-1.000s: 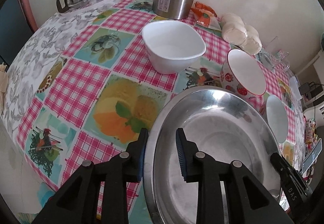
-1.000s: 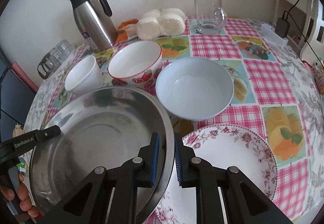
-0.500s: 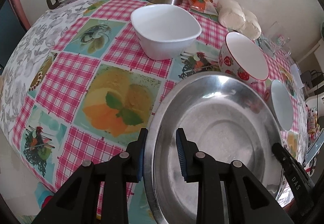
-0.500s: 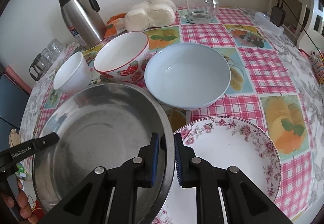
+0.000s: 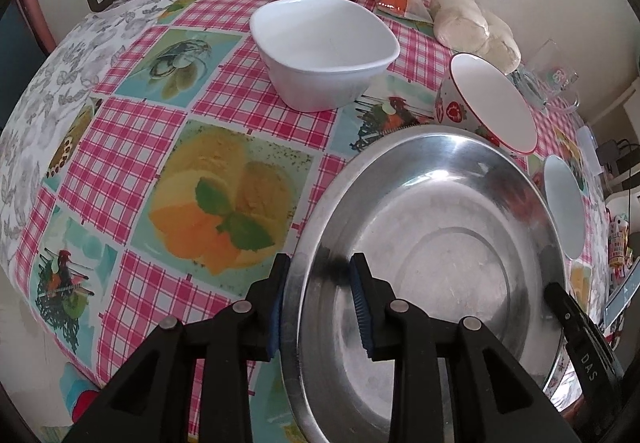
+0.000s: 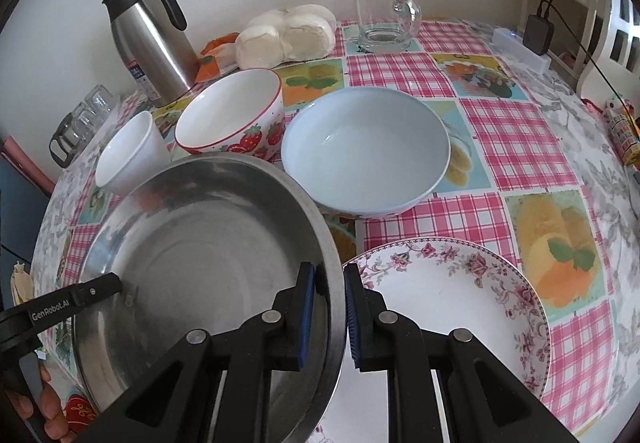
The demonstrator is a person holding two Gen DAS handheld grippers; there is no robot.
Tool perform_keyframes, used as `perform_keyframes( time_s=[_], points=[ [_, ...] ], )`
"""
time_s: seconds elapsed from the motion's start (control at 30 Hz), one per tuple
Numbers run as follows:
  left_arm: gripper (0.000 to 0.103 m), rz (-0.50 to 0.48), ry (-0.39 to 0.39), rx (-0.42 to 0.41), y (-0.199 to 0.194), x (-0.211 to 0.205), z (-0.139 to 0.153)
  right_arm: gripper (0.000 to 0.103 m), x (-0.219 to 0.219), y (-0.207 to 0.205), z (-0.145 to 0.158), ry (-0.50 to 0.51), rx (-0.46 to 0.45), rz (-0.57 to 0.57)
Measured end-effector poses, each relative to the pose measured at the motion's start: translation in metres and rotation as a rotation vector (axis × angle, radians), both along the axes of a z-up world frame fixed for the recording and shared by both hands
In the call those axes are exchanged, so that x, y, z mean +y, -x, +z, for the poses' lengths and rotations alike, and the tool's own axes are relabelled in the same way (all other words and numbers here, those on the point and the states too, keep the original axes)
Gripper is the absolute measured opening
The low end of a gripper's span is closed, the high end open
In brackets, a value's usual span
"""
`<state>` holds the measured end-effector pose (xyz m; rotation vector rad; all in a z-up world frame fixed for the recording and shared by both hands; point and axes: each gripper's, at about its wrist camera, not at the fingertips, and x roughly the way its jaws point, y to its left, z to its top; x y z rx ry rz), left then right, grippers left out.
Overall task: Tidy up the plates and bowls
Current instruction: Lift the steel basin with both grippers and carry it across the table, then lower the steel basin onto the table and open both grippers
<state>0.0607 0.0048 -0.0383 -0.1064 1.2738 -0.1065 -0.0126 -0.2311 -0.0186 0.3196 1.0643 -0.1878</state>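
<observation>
Carrying the steel pan (image 6: pixel 200 263) at lower left of the right view, you have the left gripper (image 5: pixel 320 279) and right gripper (image 6: pixel 326 287) each clamped on opposite rims; keep it level and lower evenly onto the floral plate (image 6: pixel 460 303).

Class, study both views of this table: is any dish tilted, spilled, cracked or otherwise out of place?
Nothing is spilled or visibly cracked. One oddity: the steel plate is not flat on the table; the left gripper and right gripper pinch opposite rims, its edge overlapping the floral plate. The bowls sit upright.
</observation>
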Motion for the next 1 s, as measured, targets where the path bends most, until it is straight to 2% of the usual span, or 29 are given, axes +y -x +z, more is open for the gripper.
perform_keyframes(
  time_s=[0.23,0.5,1.0],
  points=[
    [0.033,0.016,-0.009,0.019,-0.007,0.004,-0.009,0.019,0.012,-0.004,0.0,0.085,0.016,0.055],
    [0.036,0.019,-0.031,0.005,-0.008,0.004,-0.009,0.02,0.02,-0.004,0.0,0.131,0.027,0.083],
    [0.037,0.033,-0.012,0.021,-0.006,0.008,-0.004,0.025,0.013,-0.003,0.0,0.08,0.045,0.053]
  ],
)
